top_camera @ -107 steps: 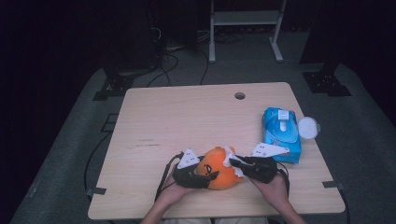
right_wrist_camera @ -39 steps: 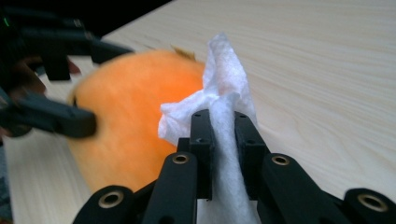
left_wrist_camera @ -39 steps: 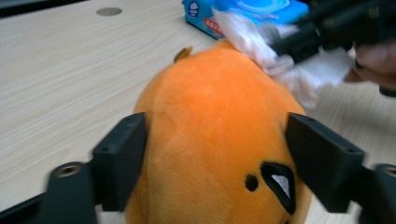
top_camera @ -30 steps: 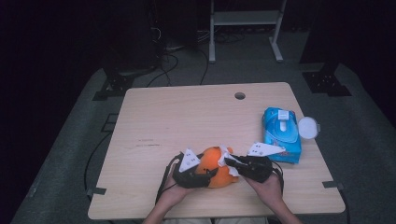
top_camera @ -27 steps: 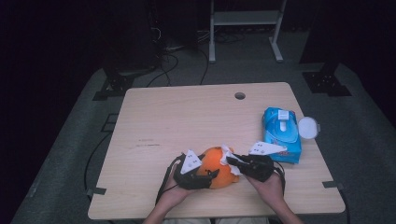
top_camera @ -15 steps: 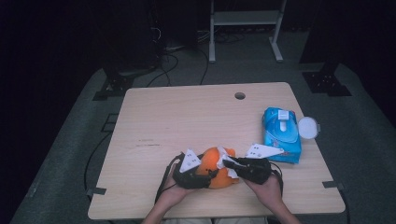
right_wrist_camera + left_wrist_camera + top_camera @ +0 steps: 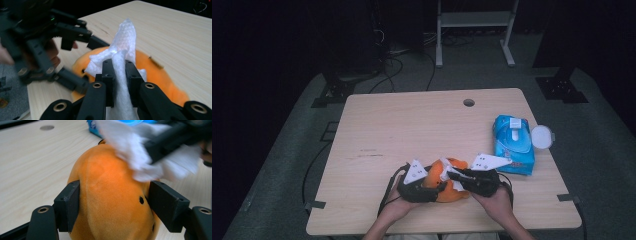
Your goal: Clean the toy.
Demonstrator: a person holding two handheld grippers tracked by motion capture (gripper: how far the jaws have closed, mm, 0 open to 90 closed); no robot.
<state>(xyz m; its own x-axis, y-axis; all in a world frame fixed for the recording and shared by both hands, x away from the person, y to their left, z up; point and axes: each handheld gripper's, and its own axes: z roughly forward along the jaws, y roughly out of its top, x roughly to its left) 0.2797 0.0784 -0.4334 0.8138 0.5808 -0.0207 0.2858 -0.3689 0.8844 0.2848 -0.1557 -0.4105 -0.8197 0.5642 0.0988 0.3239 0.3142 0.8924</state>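
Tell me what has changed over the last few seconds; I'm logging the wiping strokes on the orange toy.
The right gripper, shut on the white wipe, shifted slightly back and forth over the orange plush toy. The left gripper stayed clamped on the toy, which kept its place at the table's near edge. The blue wipes pack did not move.

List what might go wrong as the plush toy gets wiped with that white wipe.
1. The left hand-held gripper grips the soft orange plush toy by its sides alone; a firm wipe stroke may squeeze it out of the jaws.
2. The right hand-held gripper pinches the white wipe in a thin bunch, so it may slip free or tear.
3. Both grippers work close together over the toy, so their jaws could knock into each other.
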